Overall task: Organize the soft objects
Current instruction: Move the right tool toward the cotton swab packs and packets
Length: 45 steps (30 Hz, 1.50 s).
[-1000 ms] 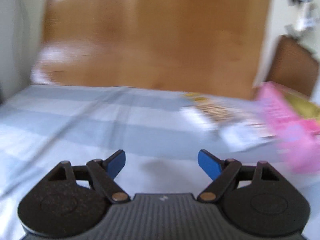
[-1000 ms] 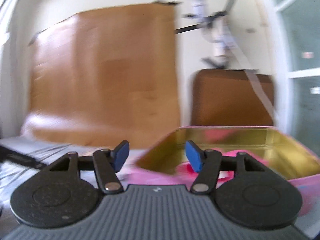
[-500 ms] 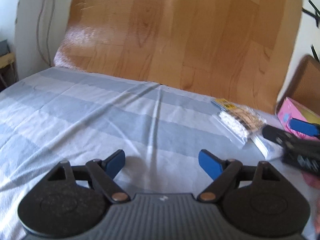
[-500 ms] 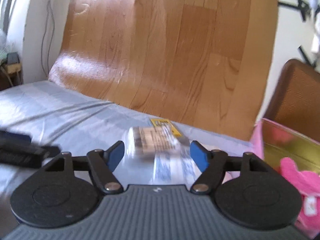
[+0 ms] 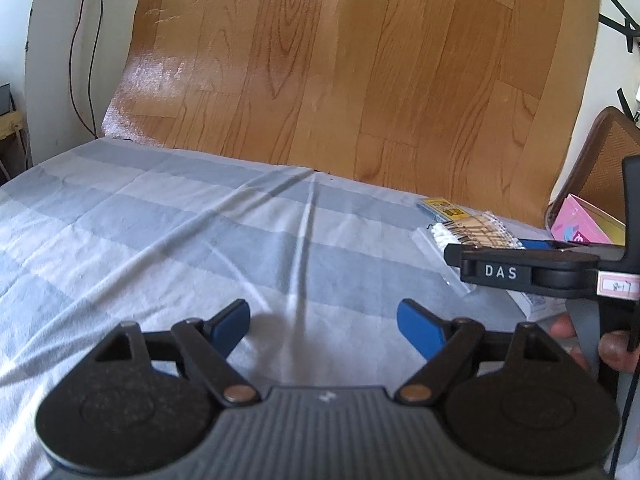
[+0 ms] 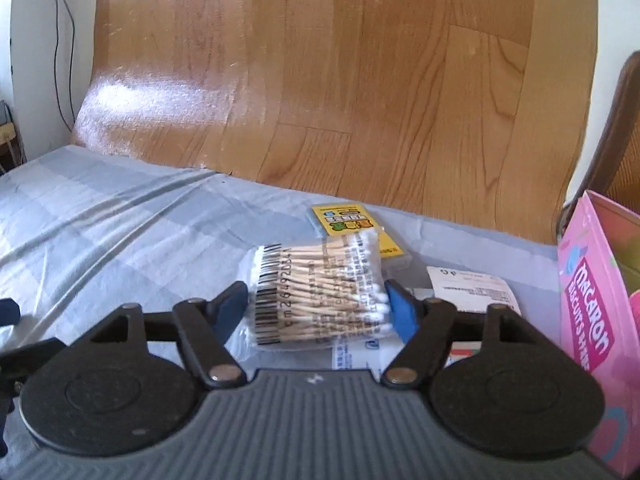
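Right gripper (image 6: pixel 316 308) has swung left from the pink box (image 6: pixel 592 300) to the cotton swab pack (image 6: pixel 320 292), fingers closing slightly, still released; pack lies btwn them on the blue-grey cloth (image 6: pixel 120 216). Left gripper (image 5: pixel 323 326) open, empty.

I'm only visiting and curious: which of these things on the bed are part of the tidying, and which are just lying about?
Part of the job:
bag of cotton swabs
pink box
yellow packet
right gripper, jaws open around the bag

Probably just lying about:
paper slip
striped sheet
wood-look backdrop
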### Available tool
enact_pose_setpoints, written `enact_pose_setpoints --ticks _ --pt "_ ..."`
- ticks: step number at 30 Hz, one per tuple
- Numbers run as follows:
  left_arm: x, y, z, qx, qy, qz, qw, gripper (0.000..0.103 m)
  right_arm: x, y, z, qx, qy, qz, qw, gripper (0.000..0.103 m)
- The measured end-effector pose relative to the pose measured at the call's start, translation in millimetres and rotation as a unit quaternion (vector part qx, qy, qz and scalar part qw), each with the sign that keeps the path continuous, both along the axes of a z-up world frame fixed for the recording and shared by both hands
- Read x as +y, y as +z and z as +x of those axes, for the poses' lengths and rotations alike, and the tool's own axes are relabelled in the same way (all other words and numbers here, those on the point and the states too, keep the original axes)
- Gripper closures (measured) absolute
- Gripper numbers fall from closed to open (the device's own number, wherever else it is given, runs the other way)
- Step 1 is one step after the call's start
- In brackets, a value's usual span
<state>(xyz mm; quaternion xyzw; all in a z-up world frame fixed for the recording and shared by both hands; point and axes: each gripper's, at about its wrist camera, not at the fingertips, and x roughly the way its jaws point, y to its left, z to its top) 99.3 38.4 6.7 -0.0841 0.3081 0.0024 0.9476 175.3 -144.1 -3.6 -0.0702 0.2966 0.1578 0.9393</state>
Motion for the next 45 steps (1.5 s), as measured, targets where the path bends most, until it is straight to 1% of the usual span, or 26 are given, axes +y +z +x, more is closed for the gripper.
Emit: enact_pose_setpoints --ticks 7,20,27,40,45 --pt "2.0 0.1 1.6 0.004 0.004 0.001 1.0000 0.019 3.0 0.4 -8.9 -0.010 0.007 -0.025 1.000 0.030" --pt "2.1 0.0 1.9 0.006 0.005 0.004 1.0000 0.018 13.9 -2.2 -32.3 -0.042 0.032 -0.071 0.996 0.030" --pt "3.1 -0.3 2.6 0.006 0.002 0.001 1.0000 0.015 9.8 -2.4 -29.9 -0.029 0.025 -0.050 0.998 0.029" --pt "4.3 -0.2 0.4 0.004 0.013 -0.002 0.9999 0.013 9.5 -2.1 -36.9 -0.027 0.020 -0.045 0.998 0.028" --pt "4.6 0.0 0.7 0.002 0.014 -0.002 0.9999 0.013 11.5 -1.9 -40.1 -0.027 0.030 -0.044 0.998 0.028"
